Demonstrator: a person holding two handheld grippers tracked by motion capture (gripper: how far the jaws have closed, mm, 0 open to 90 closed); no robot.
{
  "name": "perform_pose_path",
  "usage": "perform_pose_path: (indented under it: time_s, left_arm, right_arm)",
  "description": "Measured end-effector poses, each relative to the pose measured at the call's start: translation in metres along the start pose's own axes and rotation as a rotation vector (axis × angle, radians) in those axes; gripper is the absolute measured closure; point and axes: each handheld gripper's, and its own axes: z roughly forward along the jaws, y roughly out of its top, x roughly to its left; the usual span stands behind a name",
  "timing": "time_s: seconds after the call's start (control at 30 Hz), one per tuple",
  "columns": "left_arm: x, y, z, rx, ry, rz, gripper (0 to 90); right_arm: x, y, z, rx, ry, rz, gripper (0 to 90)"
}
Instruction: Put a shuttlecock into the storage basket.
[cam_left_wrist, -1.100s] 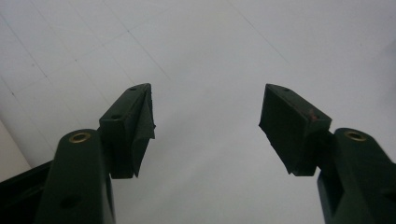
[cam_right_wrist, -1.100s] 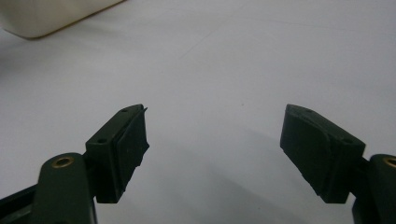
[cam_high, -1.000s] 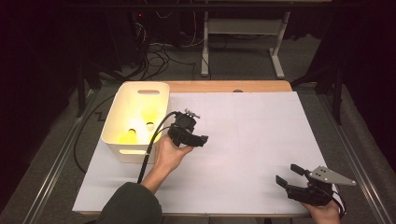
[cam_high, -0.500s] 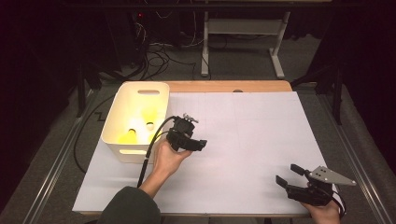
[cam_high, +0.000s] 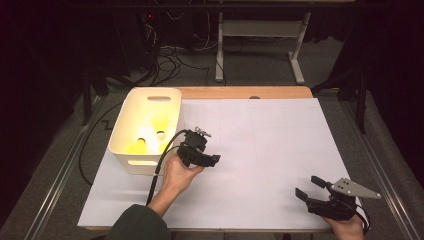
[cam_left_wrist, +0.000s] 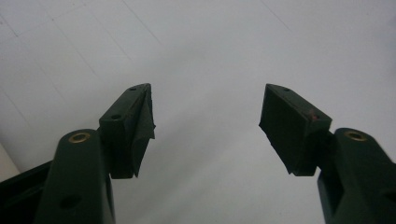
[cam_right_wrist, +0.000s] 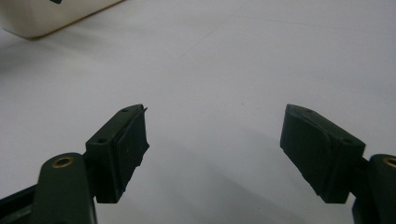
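My left hand-held gripper (cam_high: 214, 161), a black two-jaw tool with a cable trailing off it, sits in my left hand (cam_high: 178, 172) just beside the near right corner of the cream plastic tub with cut-out handles (cam_high: 131, 150). Its jaws stand wide apart with nothing between them; in the left gripper view (cam_left_wrist: 205, 121) I see bare white sheet in the gap between the two black pads (cam_left_wrist: 287, 128). It is close to the tub but not touching it, and the jaws point away from the tub, out across the sheet.

The tub rests on the far left part of the white paper-covered desk (cam_high: 270, 140). Inside it lie several yellow rounded things (cam_high: 137, 146), too washed out by the light for me to tell what they are.

My right hand-held gripper (cam_high: 307, 187), black with a grey three-cornered plate on top, is held at the near right edge of the desk, well apart from the tub and from my left hand. Its jaws are also spread, with nothing between them. In the right gripper view (cam_right_wrist: 212, 140) the white sheet shows between the pads, and the tub's lower edge (cam_right_wrist: 51, 18) appears in the upper left corner.
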Motion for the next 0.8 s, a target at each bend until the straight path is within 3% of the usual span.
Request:
perform_pose_path:
  time_s: [0.8]
  left_arm:
    - [-0.005,-0.02,0.0,0.017,-0.037,0.007,35.1]
  right_arm:
    - [0.0,0.0,0.0,0.001,-0.001,-0.002,23.3]
